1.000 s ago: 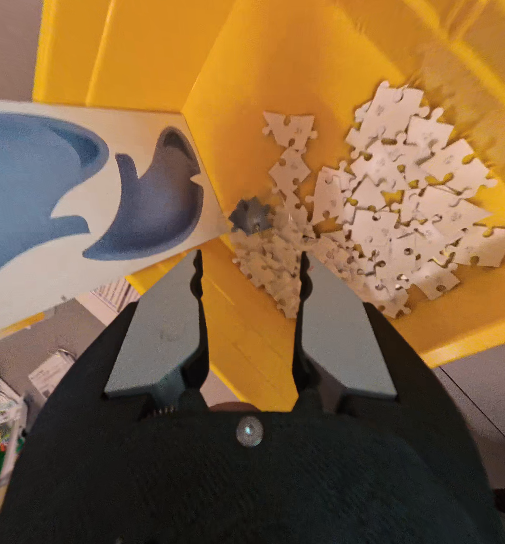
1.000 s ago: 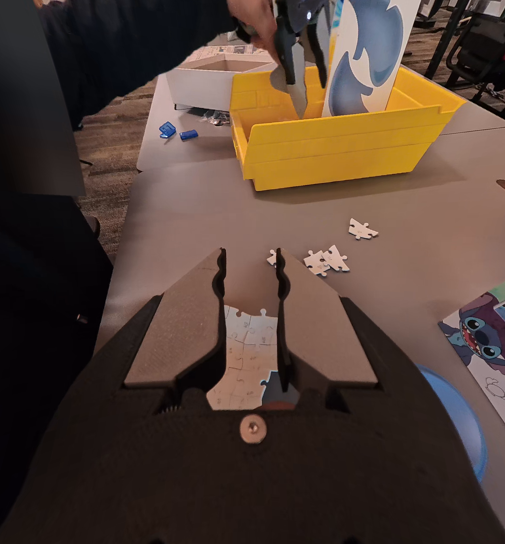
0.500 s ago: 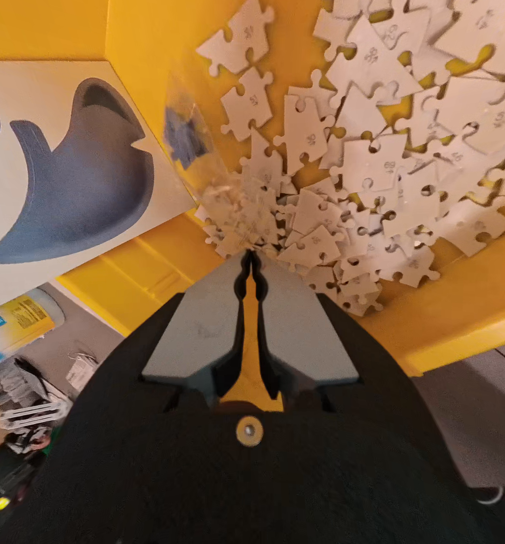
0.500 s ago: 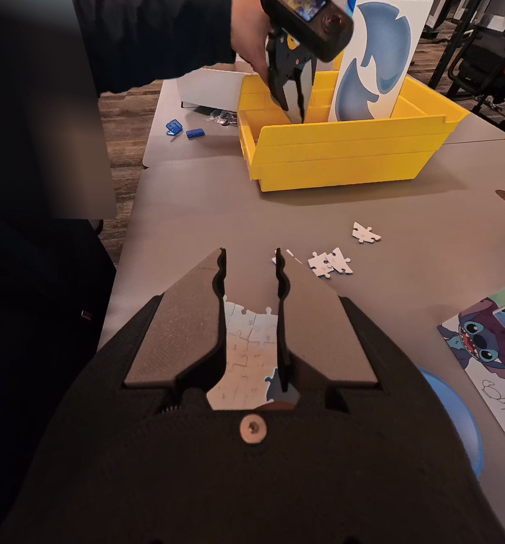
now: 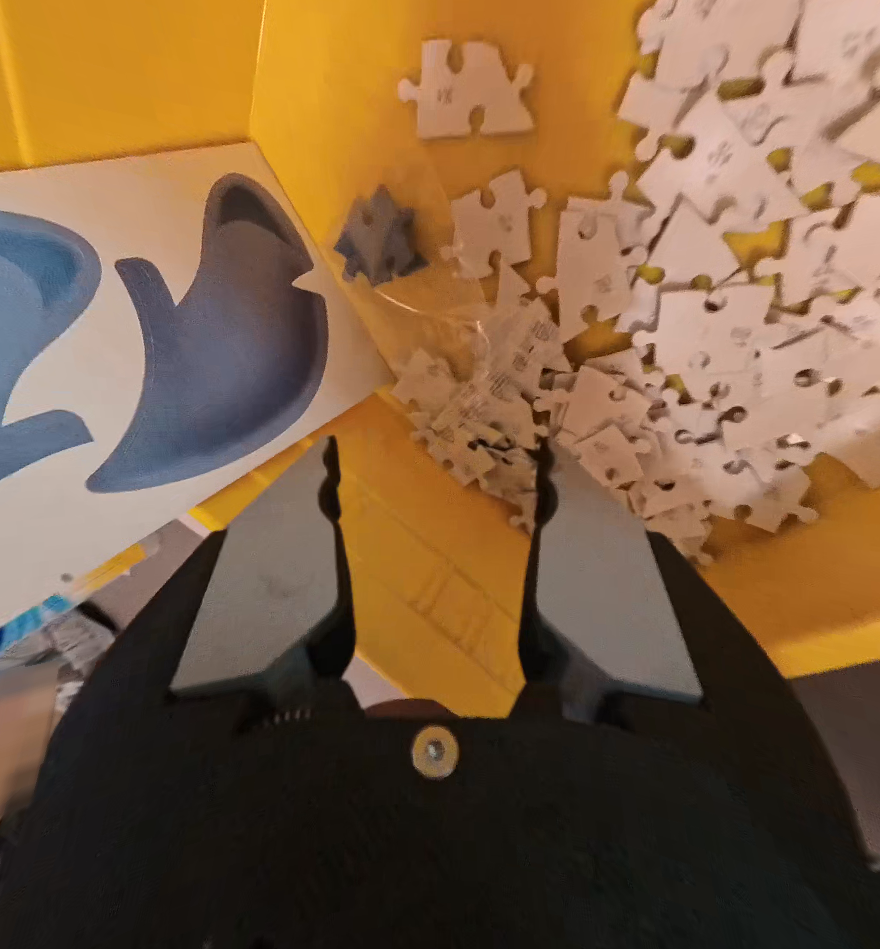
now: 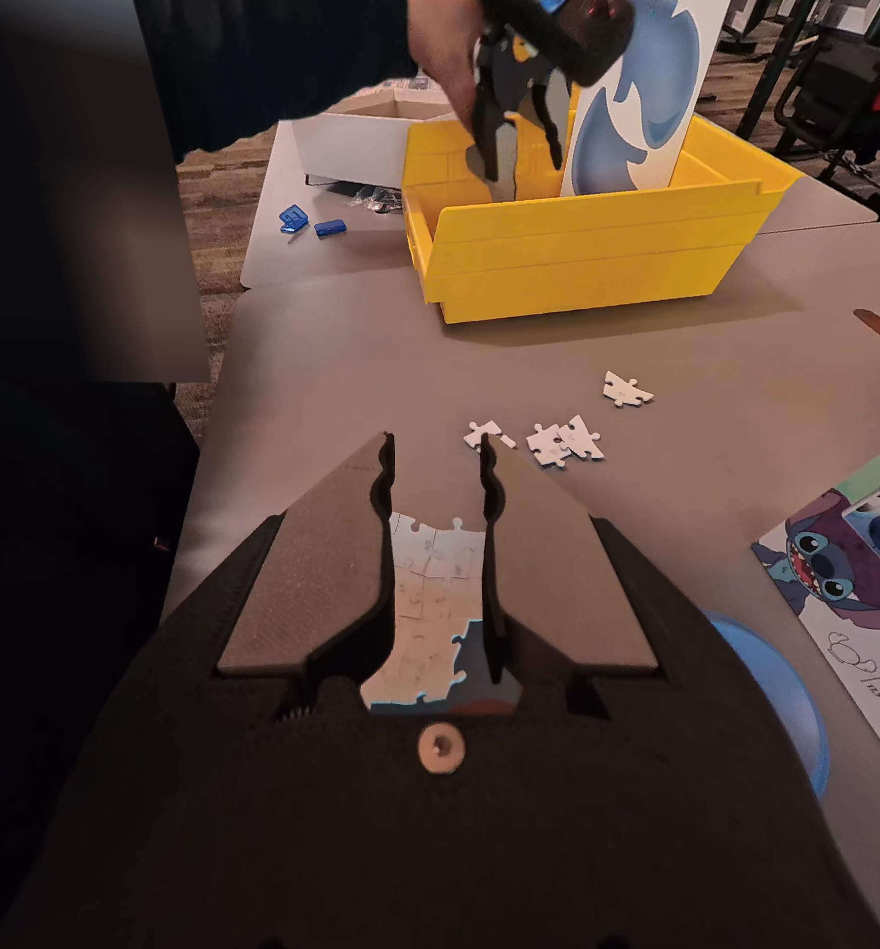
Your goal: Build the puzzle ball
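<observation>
Hovering inside the yellow bin (image 5: 479, 554), my left gripper (image 5: 435, 452) has its fingers spread wide with nothing between them, only the bin's yellow wall. Just past the tips, centre and right of the frame, lies a heap of white puzzle pieces (image 5: 725, 318), backs up, with a crumpled clear plastic bag (image 5: 443, 318) lying over part of it. Upper centre, 1 white piece (image 5: 466, 90) sits apart from the heap. At left a white card printed with blue shapes (image 5: 181, 328) leans in the bin, and a small grey-blue piece (image 5: 381, 241) sits just beside its edge.

Over in the right wrist view, my right gripper (image 6: 435, 441) hangs above the grey tabletop (image 6: 376, 369), fingers parted by a narrow gap and gripping nothing. Below that gap, low in the frame, rests the joined section of the puzzle ball (image 6: 427, 606), white backs up with a blue edge showing. Beyond the tips, mid-frame, 4 loose white pieces (image 6: 566, 444) lie on the tabletop, 2 of them touching. The bin (image 6: 581, 257) stands upper right, with the left gripper (image 6: 525, 149) reaching down into it. A blue dome (image 6: 781, 703) peeks out lower right, next to a printed sheet with a cartoon figure (image 6: 858, 580).
</observation>
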`<action>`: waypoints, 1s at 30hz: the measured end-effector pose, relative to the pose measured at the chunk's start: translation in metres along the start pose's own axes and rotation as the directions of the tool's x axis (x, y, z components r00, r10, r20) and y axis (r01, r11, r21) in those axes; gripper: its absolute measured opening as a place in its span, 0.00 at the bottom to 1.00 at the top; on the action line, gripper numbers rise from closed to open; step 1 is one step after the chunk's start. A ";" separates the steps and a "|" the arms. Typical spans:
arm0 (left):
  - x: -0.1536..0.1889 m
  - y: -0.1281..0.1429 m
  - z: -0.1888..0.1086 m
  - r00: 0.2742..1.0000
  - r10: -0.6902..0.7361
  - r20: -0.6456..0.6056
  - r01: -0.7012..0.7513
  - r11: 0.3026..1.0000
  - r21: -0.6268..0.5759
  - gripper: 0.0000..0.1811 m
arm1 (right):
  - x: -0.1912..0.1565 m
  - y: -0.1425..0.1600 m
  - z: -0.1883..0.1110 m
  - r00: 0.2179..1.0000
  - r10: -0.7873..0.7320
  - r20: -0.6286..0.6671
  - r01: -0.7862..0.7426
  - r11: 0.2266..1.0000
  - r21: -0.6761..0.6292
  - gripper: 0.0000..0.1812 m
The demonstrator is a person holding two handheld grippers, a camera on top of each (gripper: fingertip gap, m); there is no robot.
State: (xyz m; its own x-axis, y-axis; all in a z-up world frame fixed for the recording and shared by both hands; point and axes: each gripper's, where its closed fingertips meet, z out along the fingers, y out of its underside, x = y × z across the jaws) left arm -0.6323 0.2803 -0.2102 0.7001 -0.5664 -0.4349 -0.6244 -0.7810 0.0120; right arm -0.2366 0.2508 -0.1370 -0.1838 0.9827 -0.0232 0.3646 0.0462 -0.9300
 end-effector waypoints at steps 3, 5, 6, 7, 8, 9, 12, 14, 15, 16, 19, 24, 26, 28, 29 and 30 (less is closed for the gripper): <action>-0.006 0.006 0.008 0.987 0.082 0.137 -0.084 0.996 0.006 0.42 | 0.002 0.000 0.000 1.000 0.020 0.014 -0.020 1.000 0.003 0.17; -0.006 -0.002 0.014 0.983 0.089 0.160 -0.096 0.995 0.034 0.26 | 0.001 0.000 0.002 1.000 0.017 0.020 -0.017 1.000 -0.004 0.17; -0.006 -0.007 0.016 0.986 0.079 0.149 -0.087 0.995 0.050 0.14 | 0.001 0.001 0.002 1.000 0.012 0.021 -0.012 1.000 -0.008 0.17; -0.007 -0.013 0.016 0.988 0.067 0.141 -0.078 0.995 0.067 0.05 | 0.000 0.001 0.003 1.000 0.006 0.020 -0.006 1.000 -0.012 0.17; -0.009 -0.018 0.016 0.989 0.060 0.139 -0.072 0.994 0.085 0.00 | 0.000 0.002 0.003 1.000 0.002 0.017 -0.002 1.000 -0.015 0.17; -0.014 -0.023 0.013 0.988 0.051 0.145 -0.067 0.992 0.110 0.00 | 0.001 0.002 0.004 1.000 0.001 0.013 -0.001 1.000 -0.017 0.17; -0.033 -0.048 -0.002 0.983 0.000 0.184 -0.041 0.976 0.215 0.00 | 0.003 0.003 0.003 1.000 0.014 0.006 -0.013 1.000 -0.012 0.17; -0.044 -0.066 -0.006 0.984 -0.029 0.177 -0.020 0.963 0.269 0.00 | 0.004 0.003 0.004 1.000 0.026 0.012 -0.026 1.000 -0.010 0.17; -0.048 -0.071 -0.002 0.987 -0.041 0.158 -0.002 0.965 0.263 0.00 | 0.004 0.003 0.005 0.999 0.029 0.015 -0.029 1.000 -0.011 0.17; -0.053 -0.075 0.004 0.986 -0.054 0.159 0.013 0.968 0.249 0.00 | 0.004 0.004 0.006 0.999 0.029 0.017 -0.029 0.999 -0.014 0.17; -0.062 -0.069 0.025 0.984 -0.077 0.159 0.052 0.986 0.157 0.13 | 0.003 0.006 0.008 1.000 0.017 0.012 -0.017 1.000 -0.026 0.17; -0.068 -0.035 -0.008 0.938 -0.305 0.166 0.269 0.940 0.209 0.31 | 0.007 0.007 0.003 1.000 0.032 -0.001 -0.032 0.999 -0.012 0.16; -0.067 -0.014 -0.041 0.900 -0.374 0.225 0.311 0.910 0.273 0.31 | 0.008 0.004 0.001 0.999 0.045 0.005 -0.045 0.999 0.001 0.16; -0.056 0.015 -0.065 0.861 -0.432 0.268 0.350 0.886 0.303 0.30 | 0.007 0.003 0.000 0.999 0.048 0.012 -0.048 0.999 0.005 0.16; -0.048 0.033 -0.071 0.845 -0.455 0.279 0.378 0.879 0.291 0.30 | 0.006 0.003 0.000 0.999 0.042 0.012 -0.042 0.999 0.006 0.16; -0.039 0.052 -0.073 0.834 -0.477 0.279 0.409 0.872 0.267 0.31 | 0.004 0.002 0.000 0.999 0.035 0.012 -0.036 0.999 0.007 0.16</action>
State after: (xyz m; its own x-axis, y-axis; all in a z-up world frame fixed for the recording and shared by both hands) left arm -0.6665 0.2426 -0.1272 0.7845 -0.0263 -0.6196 -0.3508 -0.8428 -0.4083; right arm -0.2365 0.2552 -0.1390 -0.1813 0.9816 -0.0605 0.3642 0.0099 -0.9313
